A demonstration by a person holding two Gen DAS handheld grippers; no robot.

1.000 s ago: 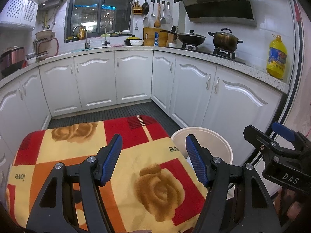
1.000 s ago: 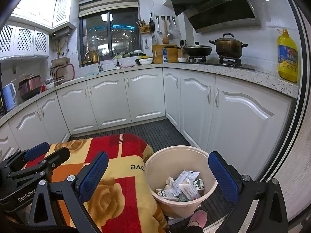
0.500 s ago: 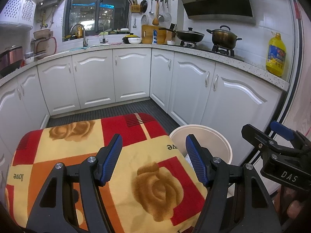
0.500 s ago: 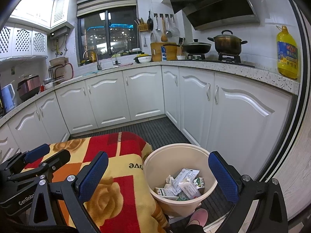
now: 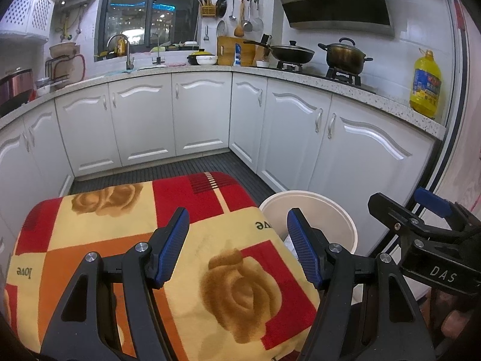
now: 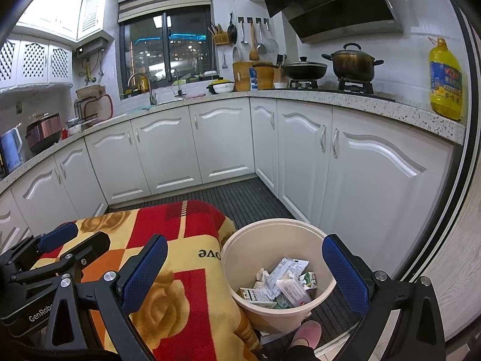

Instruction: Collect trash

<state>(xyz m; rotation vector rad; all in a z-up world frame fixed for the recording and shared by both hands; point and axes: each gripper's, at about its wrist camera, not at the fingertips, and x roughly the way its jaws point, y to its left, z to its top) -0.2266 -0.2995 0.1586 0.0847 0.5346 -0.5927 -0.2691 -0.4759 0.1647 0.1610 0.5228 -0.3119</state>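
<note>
A cream plastic bin stands on the floor to the right of a table. Inside it lie crumpled wrappers, tissue and small cartons. My right gripper hangs above and in front of the bin, jaws wide open, nothing between them. My left gripper hovers open and empty over the flowered table cover. In the left wrist view the bin's rim shows beyond the table's right corner. The right gripper appears there at the right edge; the left gripper shows at the left of the right wrist view.
White kitchen cabinets run along the back and right under a speckled counter. A pot and a pan sit on the stove, a yellow oil bottle at the far right. A person's pink slipper rests by the bin on dark ribbed floor.
</note>
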